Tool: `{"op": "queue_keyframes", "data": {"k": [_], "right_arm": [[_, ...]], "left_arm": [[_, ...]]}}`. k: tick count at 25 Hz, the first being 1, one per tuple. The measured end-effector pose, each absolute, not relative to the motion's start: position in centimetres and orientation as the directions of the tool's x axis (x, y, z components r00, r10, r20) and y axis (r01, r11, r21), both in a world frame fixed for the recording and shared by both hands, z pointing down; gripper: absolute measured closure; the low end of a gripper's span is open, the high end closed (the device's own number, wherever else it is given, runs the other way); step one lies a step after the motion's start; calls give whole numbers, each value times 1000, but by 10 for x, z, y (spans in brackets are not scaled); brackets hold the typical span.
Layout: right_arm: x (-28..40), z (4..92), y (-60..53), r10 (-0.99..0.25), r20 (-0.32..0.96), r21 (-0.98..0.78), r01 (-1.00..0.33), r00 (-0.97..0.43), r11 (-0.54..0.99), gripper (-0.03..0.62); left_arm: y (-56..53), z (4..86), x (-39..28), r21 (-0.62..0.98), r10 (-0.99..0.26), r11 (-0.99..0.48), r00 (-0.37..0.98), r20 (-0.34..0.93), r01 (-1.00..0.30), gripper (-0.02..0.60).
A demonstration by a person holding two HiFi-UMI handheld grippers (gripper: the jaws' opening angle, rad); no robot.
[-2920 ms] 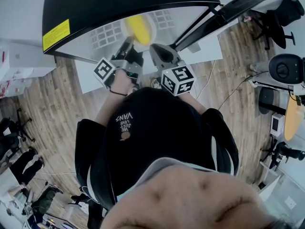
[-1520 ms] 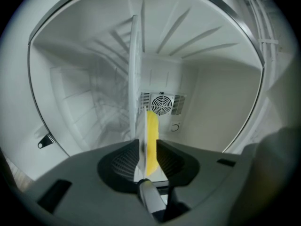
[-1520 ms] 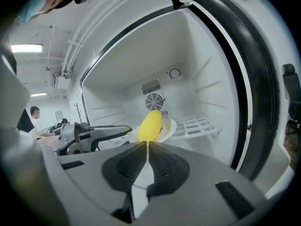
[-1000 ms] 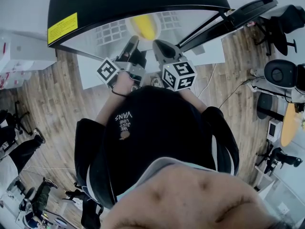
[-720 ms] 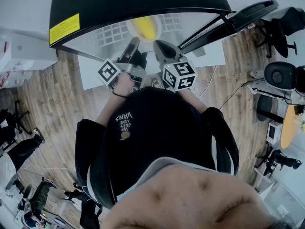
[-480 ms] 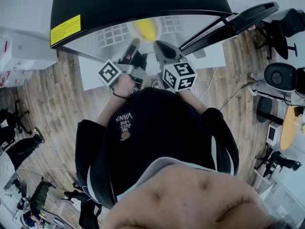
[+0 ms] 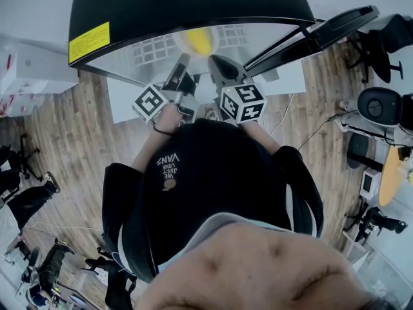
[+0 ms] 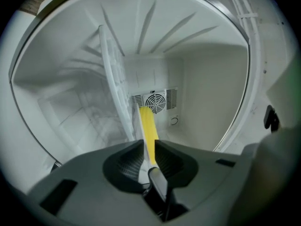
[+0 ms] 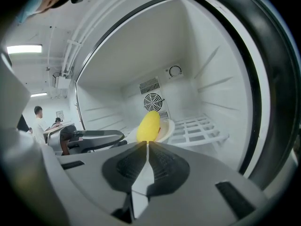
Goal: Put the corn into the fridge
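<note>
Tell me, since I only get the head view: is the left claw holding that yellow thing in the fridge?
Observer: No. The left gripper grips the rim of the white plate that the corn lies on.
Visitor: And the right claw?
Observer: The right gripper is shut, with nothing between its jaws.
Visitor: What's behind the corn?
Observer: A round fan grille in the back wall of the fridge.

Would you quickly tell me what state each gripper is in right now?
Left gripper: closed on the rim of the plate carrying the corn.
Right gripper: closed, holding nothing.
</note>
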State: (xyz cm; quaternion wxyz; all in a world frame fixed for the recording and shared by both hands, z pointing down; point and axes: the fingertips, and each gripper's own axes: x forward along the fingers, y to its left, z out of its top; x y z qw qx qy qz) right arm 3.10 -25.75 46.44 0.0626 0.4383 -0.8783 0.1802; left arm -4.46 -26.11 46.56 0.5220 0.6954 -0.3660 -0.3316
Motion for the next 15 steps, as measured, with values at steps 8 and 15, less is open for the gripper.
{"op": "queue_keyframes", "data": {"k": [8, 15], "right_arm": [[30, 464, -260, -744, 271, -264, -790, -611, 553, 569], [30, 464, -263, -743, 274, -268, -790, -611, 551, 569]], "left_arm": [[-263, 464, -47, 889, -850, -257, 527, -22, -379, 511], [-265, 461, -48, 755, -846, -336, 533, 21, -563, 512]]}}
